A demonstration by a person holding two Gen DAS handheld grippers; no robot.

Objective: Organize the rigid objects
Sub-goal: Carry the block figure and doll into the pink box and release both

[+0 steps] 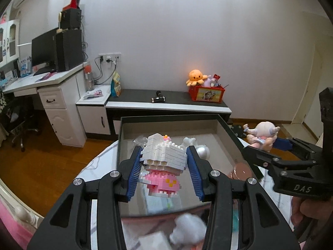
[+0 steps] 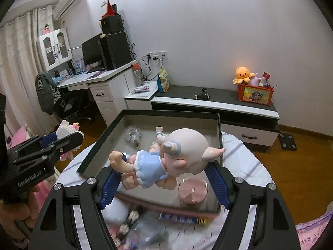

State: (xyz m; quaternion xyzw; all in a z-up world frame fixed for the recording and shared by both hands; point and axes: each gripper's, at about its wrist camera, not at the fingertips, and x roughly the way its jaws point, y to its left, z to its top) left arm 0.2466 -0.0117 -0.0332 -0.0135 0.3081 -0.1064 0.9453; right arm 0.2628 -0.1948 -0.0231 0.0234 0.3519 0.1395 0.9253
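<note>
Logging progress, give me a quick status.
Left gripper shut on block cat. Right gripper shut on doll. Open box ahead, unobstructed.

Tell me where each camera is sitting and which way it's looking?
Left wrist: sits on the left gripper, looking forward and down at the block figure it holds over the box; the right gripper and a hand show.
Right wrist: sits on the right gripper, looking at the doll it holds; the left gripper shows.
Both see the box, the low cabinet and the orange octopus.
</note>
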